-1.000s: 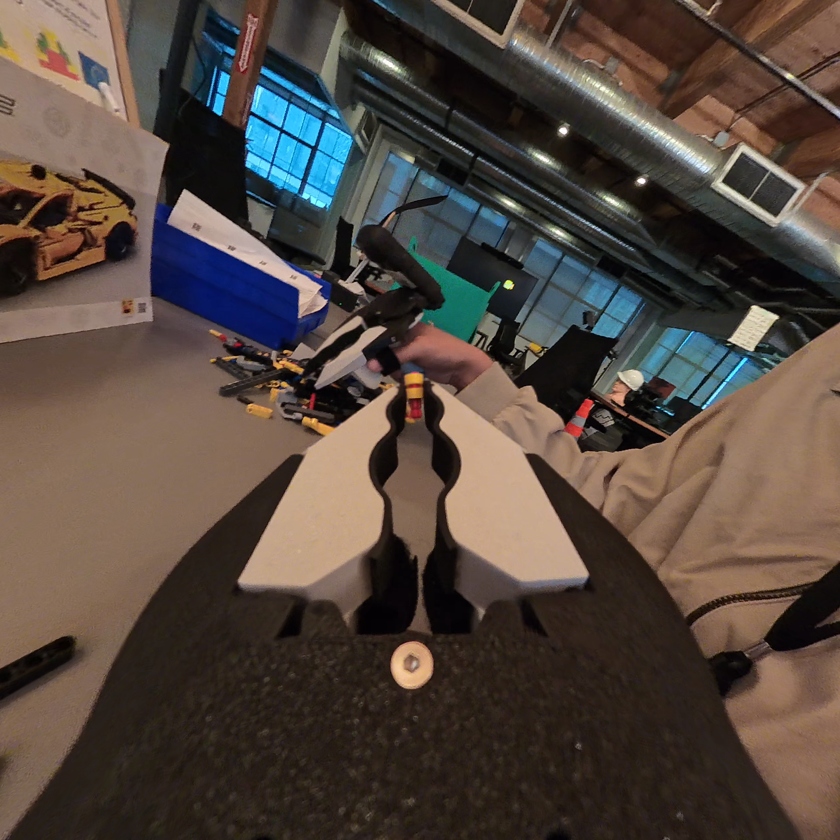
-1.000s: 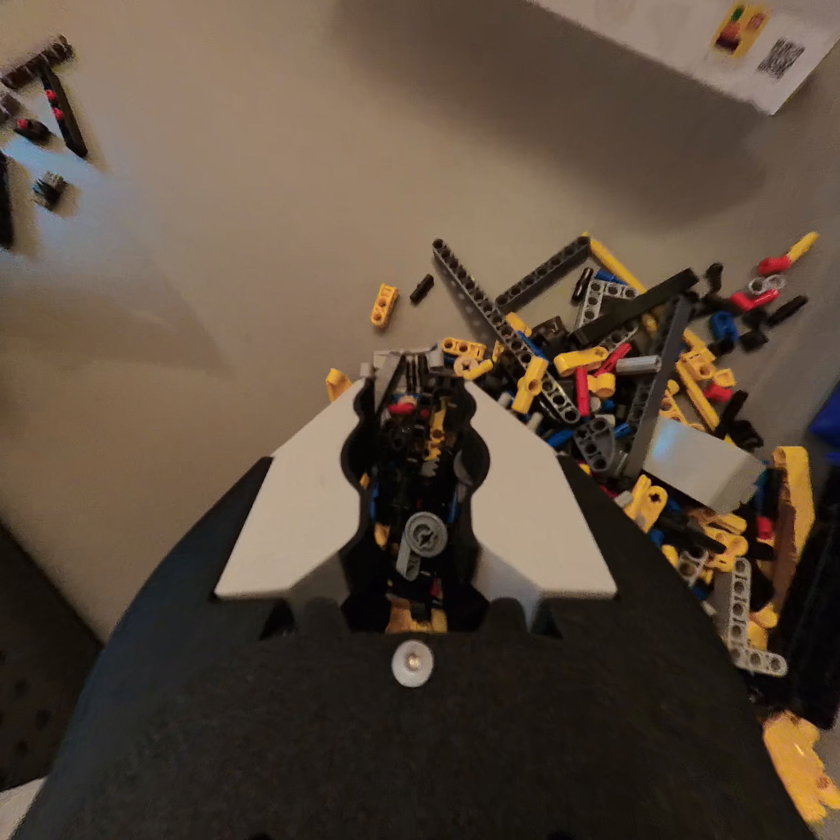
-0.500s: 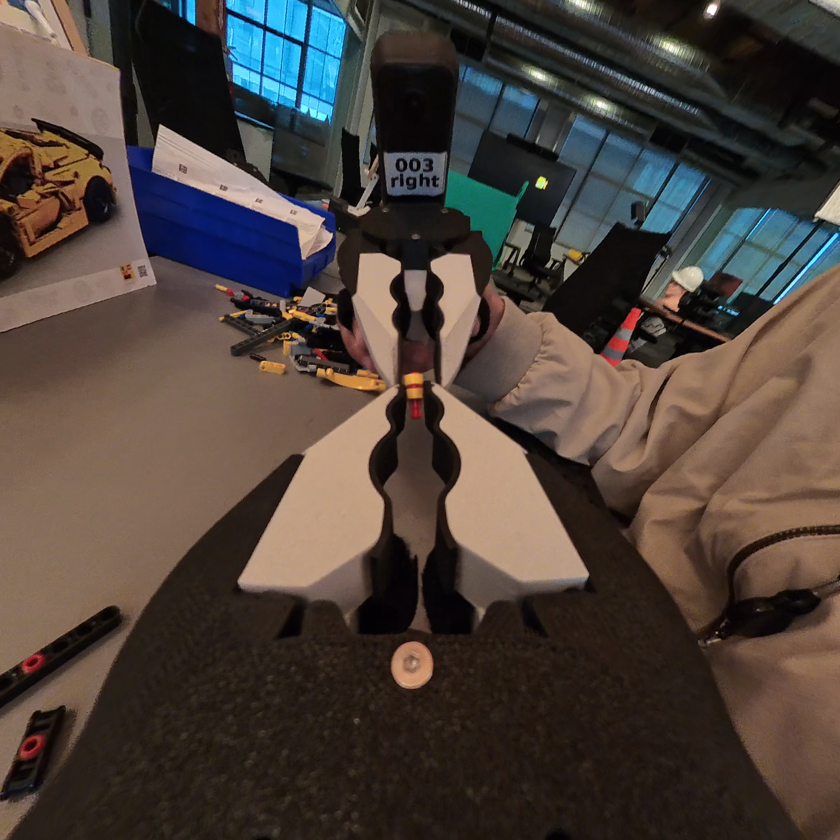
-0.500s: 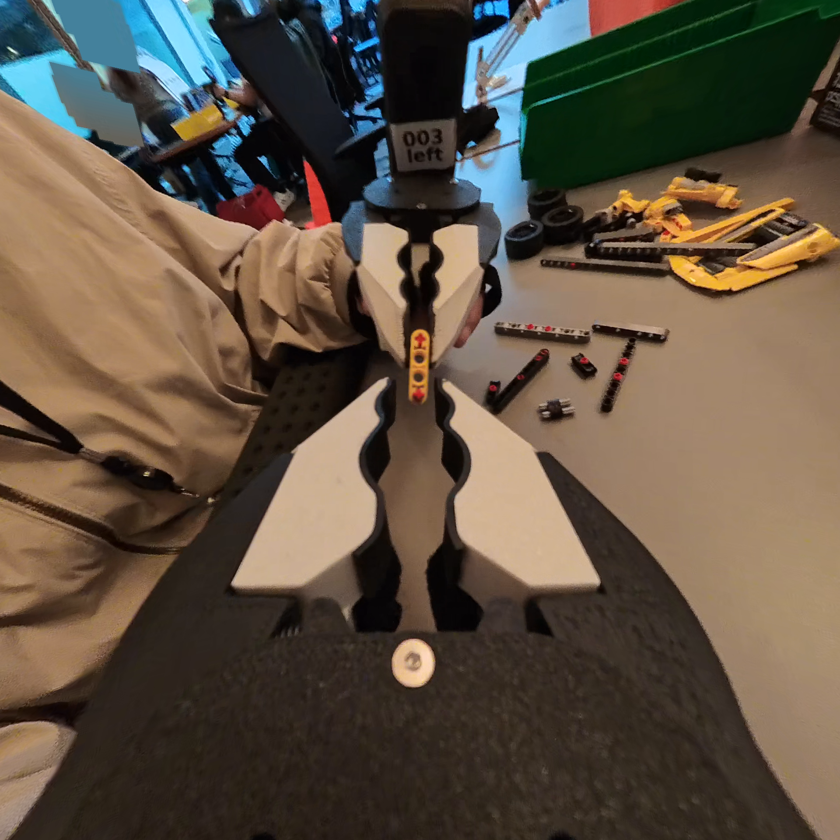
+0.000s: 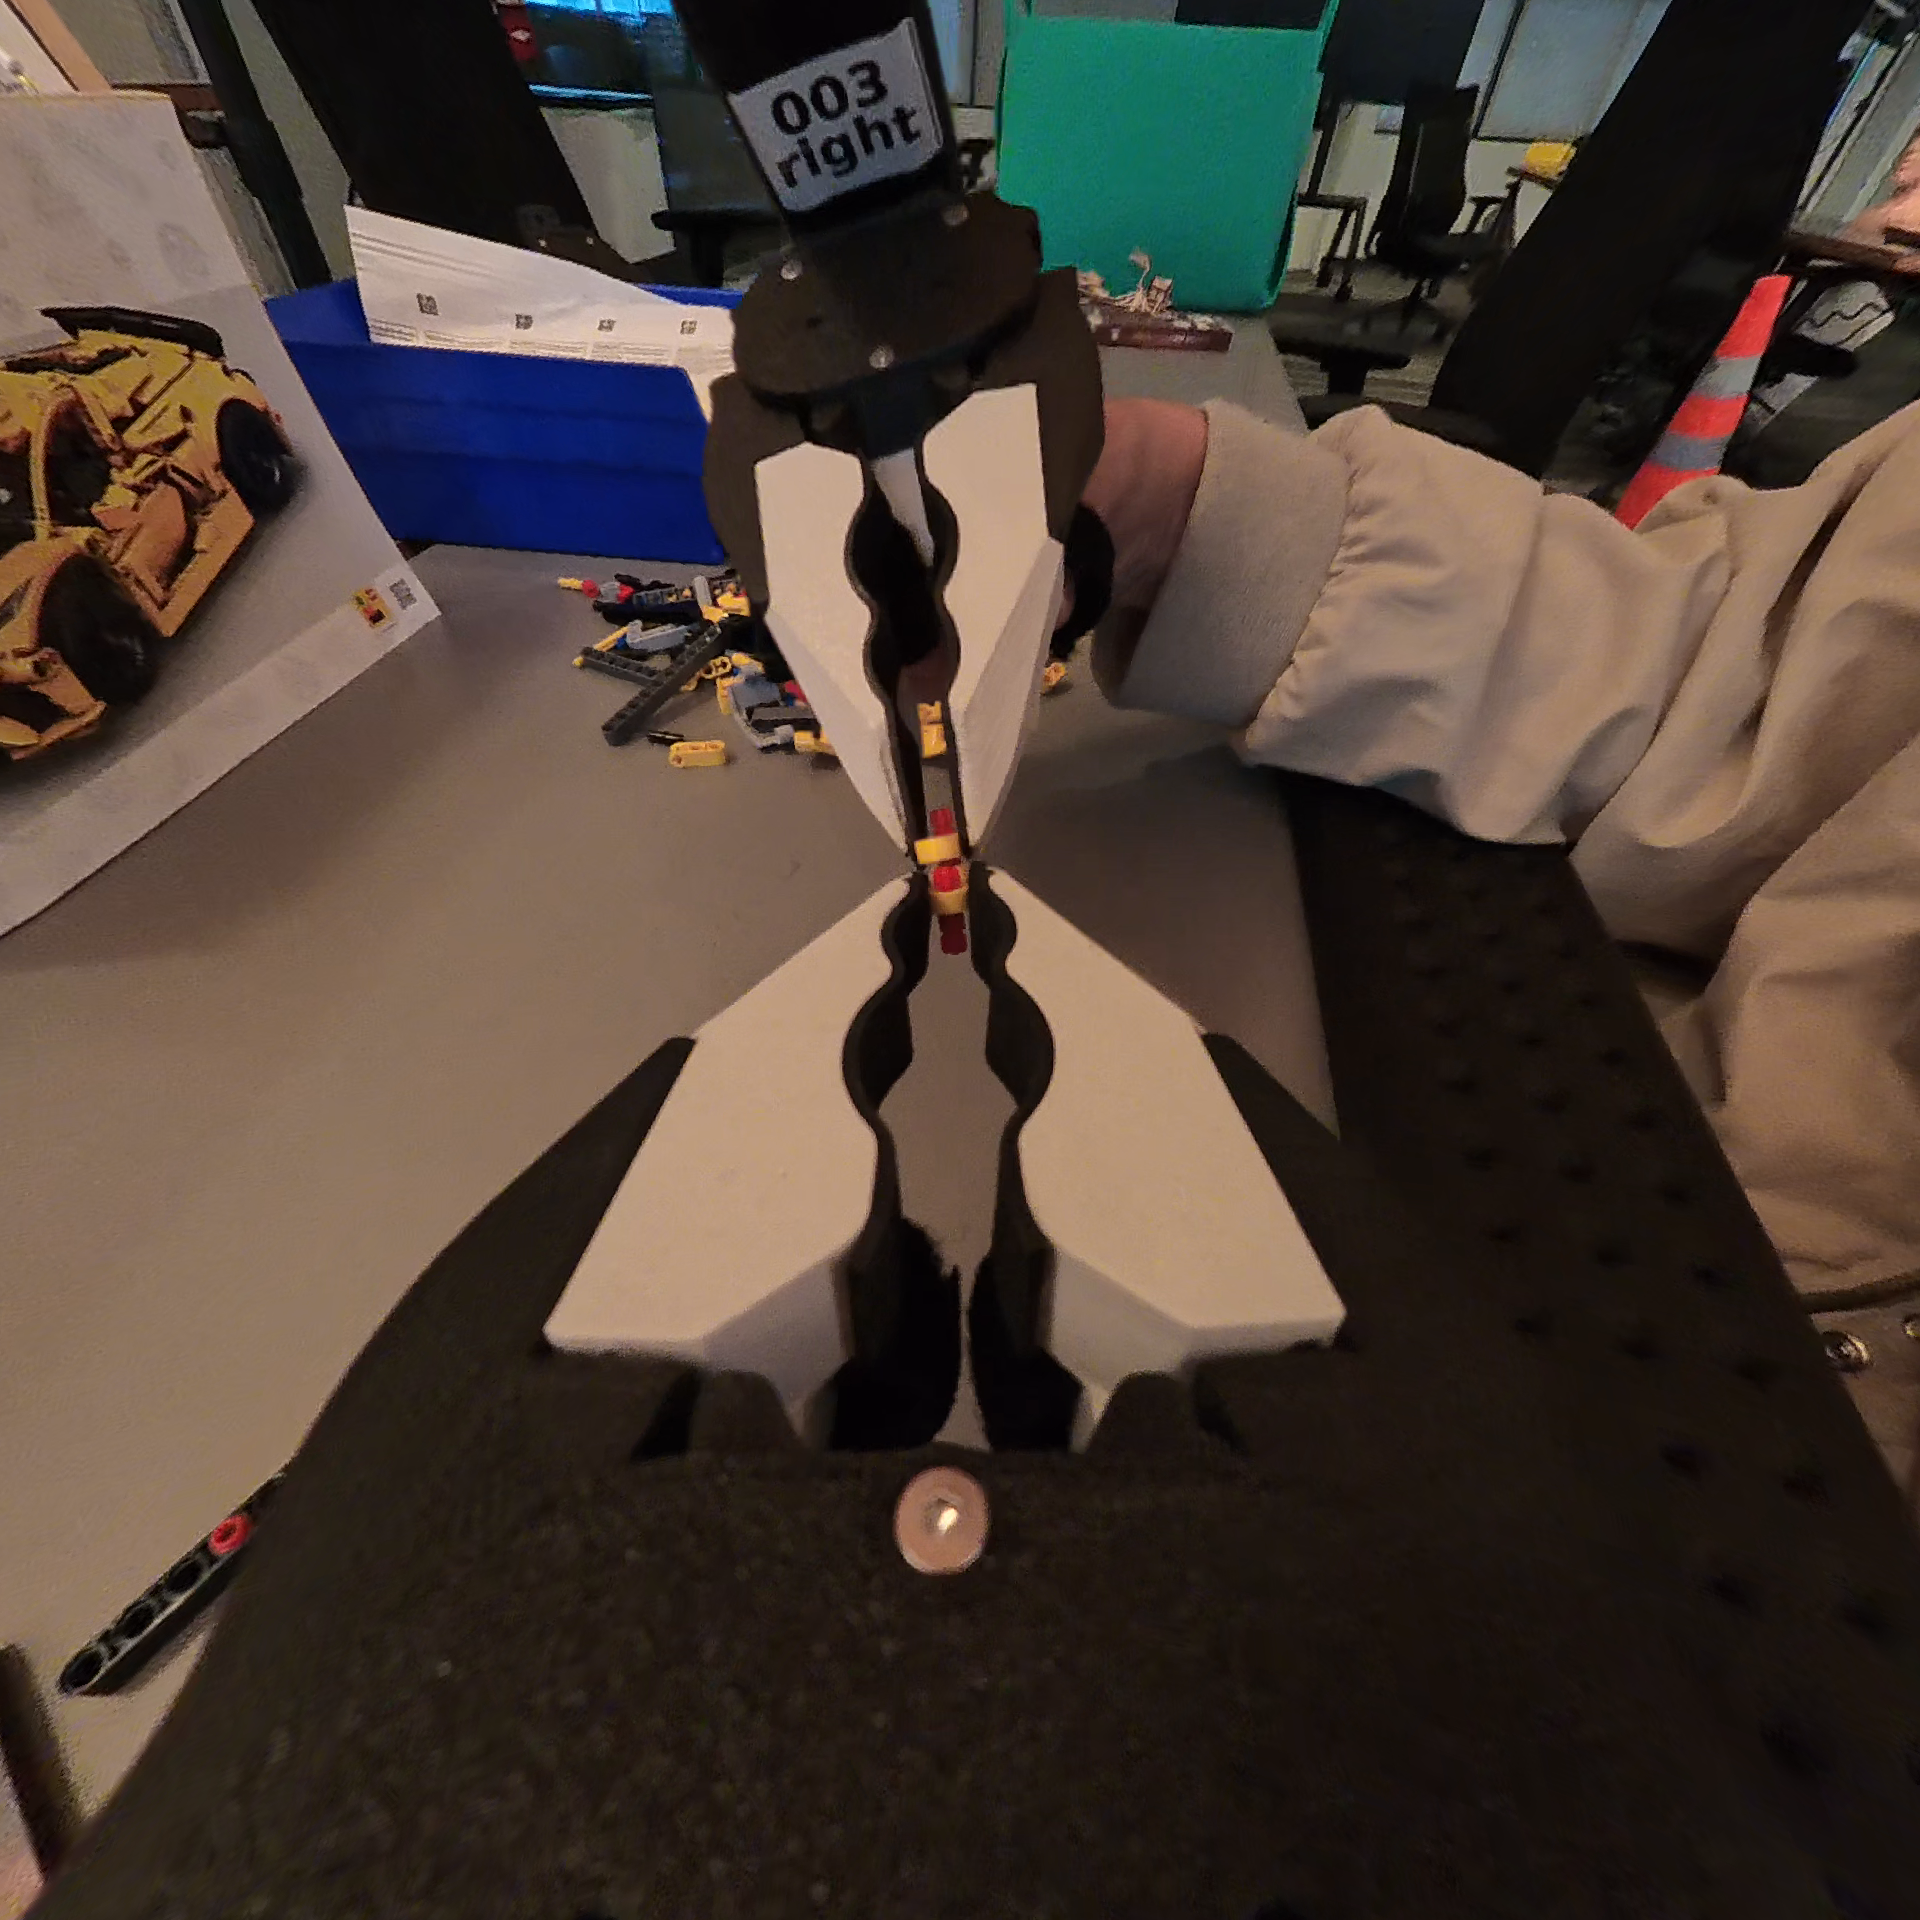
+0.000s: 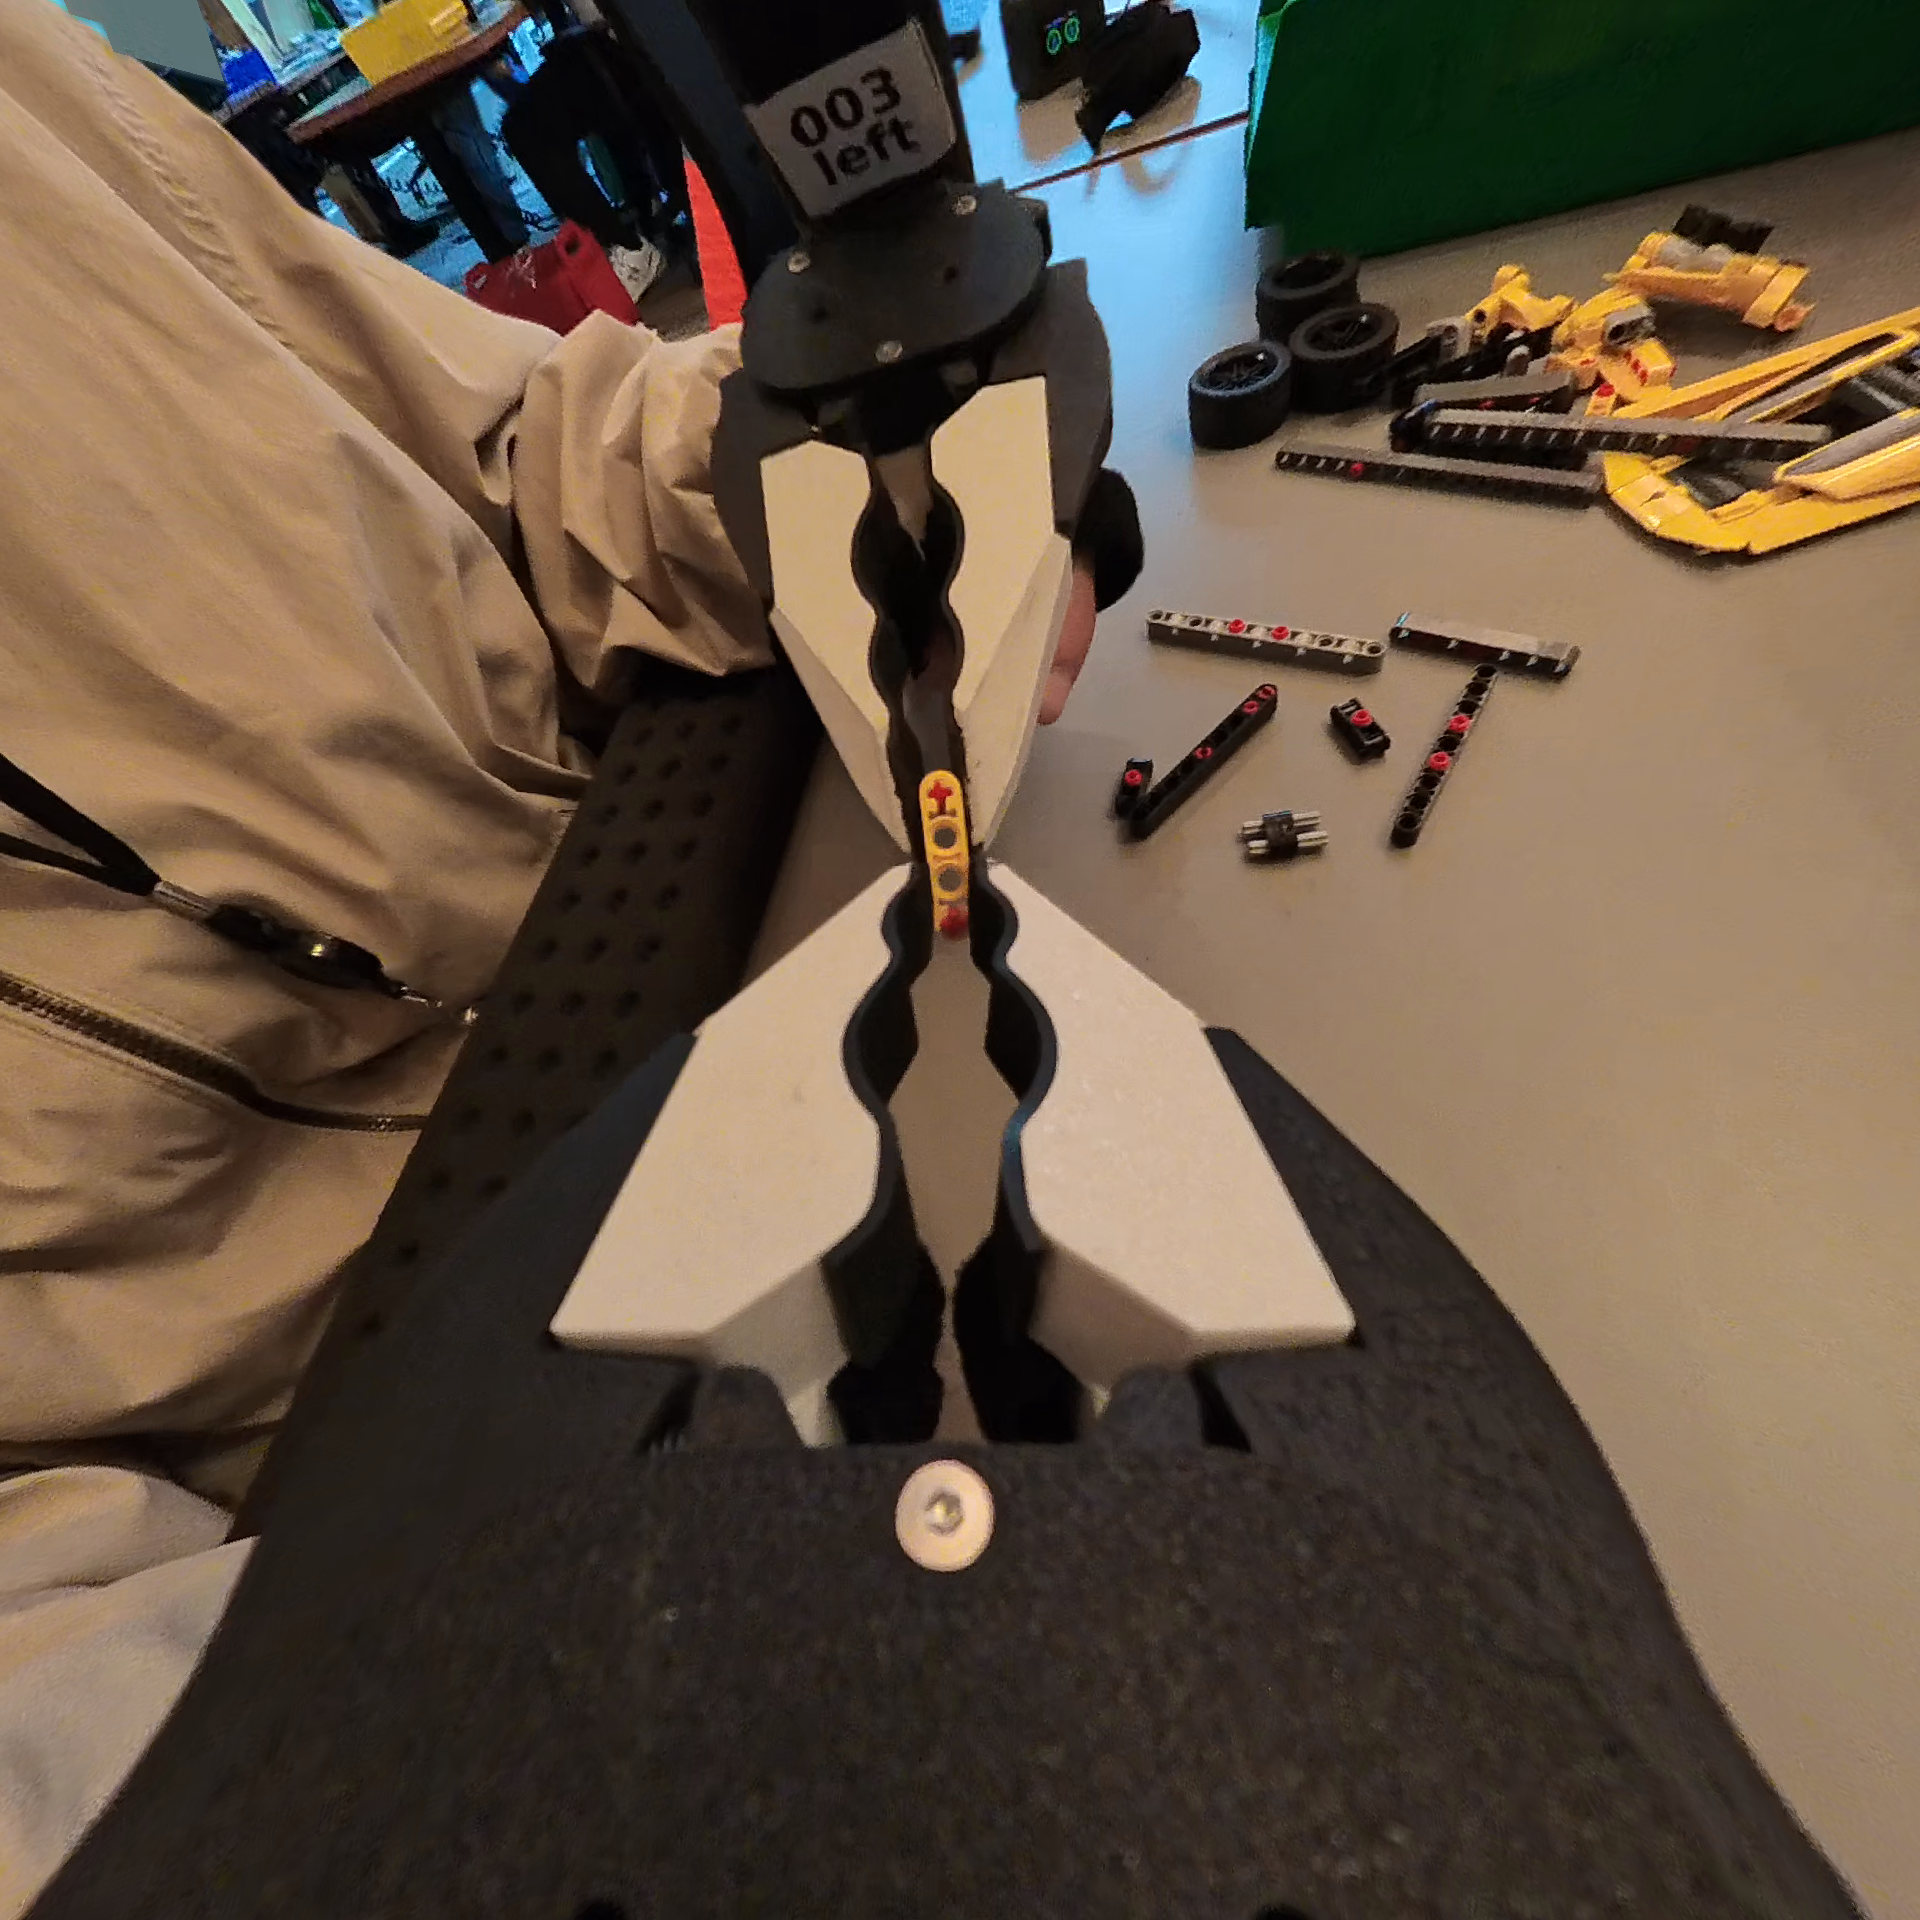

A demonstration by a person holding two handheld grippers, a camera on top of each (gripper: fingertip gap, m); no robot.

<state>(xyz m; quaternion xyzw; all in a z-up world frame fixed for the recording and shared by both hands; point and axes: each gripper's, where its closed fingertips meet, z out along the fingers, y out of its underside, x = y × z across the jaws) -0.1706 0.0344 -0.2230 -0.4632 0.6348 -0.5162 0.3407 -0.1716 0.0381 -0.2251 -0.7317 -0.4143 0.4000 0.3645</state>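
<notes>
A small yellow beam (image 6: pixel 944 847) with holes and red pins hangs in the air between my two grippers, which meet tip to tip. My left gripper (image 5: pixel 943 896) is shut on one end of it. That gripper also shows in the right wrist view (image 6: pixel 940 805), facing the camera. My right gripper (image 6: pixel 948 902) has its jaws closed in on the beam's other end, at a red pin (image 6: pixel 953 921). It also shows in the left wrist view (image 5: pixel 940 840), with the beam (image 5: pixel 940 850) edge-on there. Both are held above the grey table (image 5: pixel 312 987).
A pile of loose pieces (image 5: pixel 707 675) lies before a blue bin (image 5: pixel 499 457) and a yellow car picture (image 5: pixel 125 520). Black beams (image 6: pixel 1205 758), tyres (image 6: pixel 1288 343) and yellow body parts (image 6: pixel 1714 416) lie near a green bin (image 6: pixel 1558 104). A person's beige sleeve (image 5: pixel 1455 623) crosses a black perforated board (image 5: pixel 1507 1039). Both grippers' tips are close together, under 4 cm apart.
My right gripper left the pile of pieces, turned to face my left gripper and closed in until the tips met at the yellow beam. The left gripper kept its hold.
</notes>
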